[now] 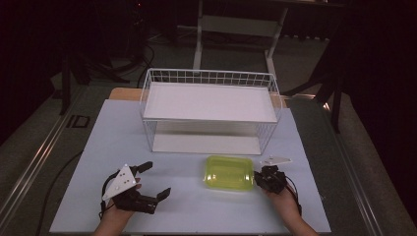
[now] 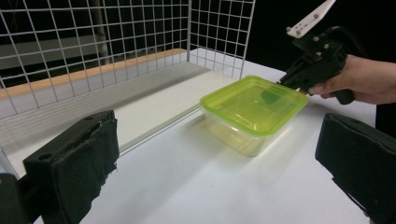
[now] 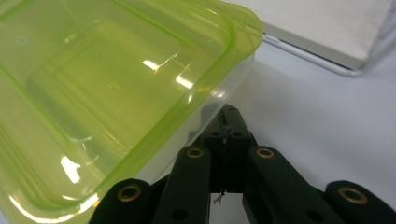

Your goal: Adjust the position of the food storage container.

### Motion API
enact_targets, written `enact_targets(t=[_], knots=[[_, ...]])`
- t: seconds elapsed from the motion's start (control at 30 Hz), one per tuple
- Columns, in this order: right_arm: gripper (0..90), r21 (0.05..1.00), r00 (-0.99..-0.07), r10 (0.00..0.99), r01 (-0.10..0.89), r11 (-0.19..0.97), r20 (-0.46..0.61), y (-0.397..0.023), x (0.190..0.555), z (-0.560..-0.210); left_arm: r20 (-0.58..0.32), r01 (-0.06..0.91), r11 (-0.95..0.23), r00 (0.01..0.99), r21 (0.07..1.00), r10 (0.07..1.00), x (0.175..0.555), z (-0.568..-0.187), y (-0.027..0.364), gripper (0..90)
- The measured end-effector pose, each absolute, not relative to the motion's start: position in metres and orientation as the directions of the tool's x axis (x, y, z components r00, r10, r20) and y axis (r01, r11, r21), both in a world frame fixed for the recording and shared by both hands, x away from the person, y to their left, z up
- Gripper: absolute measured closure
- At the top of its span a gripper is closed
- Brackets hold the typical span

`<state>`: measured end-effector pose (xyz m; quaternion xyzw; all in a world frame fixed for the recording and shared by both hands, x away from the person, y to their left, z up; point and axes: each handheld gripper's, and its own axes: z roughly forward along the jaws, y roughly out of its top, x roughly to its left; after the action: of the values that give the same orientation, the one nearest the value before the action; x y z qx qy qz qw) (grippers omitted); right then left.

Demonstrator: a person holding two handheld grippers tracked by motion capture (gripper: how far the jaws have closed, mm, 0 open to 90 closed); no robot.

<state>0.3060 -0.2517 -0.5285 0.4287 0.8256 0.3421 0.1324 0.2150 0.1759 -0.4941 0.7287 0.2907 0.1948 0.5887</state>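
1. The white table (image 1: 123,147) carries everything, and a white wire basket (image 1: 209,77) with a flat shelf stands at its far side.
2. Just in front of that basket, toward its right end, sits the yellow-green lidded container (image 1: 228,172) (see-through plastic, lid on).
3. The left gripper (image 1: 153,181) rests well left of the container, its jaws spread wide with nothing between them.
4. The right gripper (image 1: 256,178) is right up against the container's right edge, jaws pinched together with nothing gripped.
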Motion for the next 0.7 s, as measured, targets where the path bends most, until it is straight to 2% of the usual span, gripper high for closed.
enact_targets(t=[0.7], knots=[[89.8,0.676,-0.643,0.764,0.587,0.446,0.054,-0.210,0.322,-0.533,-0.053,0.194,-0.149,0.762,0.970,0.645,0.214,-0.495,0.173,0.4]])
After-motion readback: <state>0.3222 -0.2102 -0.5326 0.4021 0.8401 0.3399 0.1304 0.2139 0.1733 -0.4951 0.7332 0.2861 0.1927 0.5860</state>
